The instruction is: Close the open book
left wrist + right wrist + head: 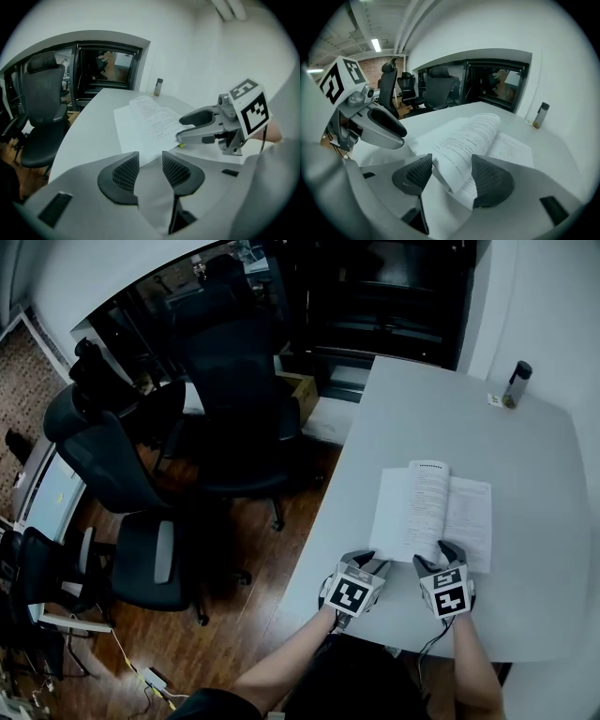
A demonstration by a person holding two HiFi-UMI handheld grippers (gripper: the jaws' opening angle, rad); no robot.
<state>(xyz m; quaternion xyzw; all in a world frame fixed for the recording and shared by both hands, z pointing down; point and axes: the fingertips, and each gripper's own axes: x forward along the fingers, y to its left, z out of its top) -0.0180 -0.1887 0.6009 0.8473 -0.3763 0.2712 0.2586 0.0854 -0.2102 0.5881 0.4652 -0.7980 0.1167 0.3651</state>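
Lying open on the table (525, 456), the book (431, 512) has its spine running away from the person. The right gripper (437, 555), jaws spread wide, straddles the arched middle pages at the book's near edge. The left gripper (370, 561), also spread, sits at its near left corner. Only the right gripper view shows those pages rising between the jaws.

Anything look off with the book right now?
The open book's middle pages arch up in a loose hump instead of lying flat; their near corner hangs between the right gripper's open jaws. Nothing looks torn or spilled.
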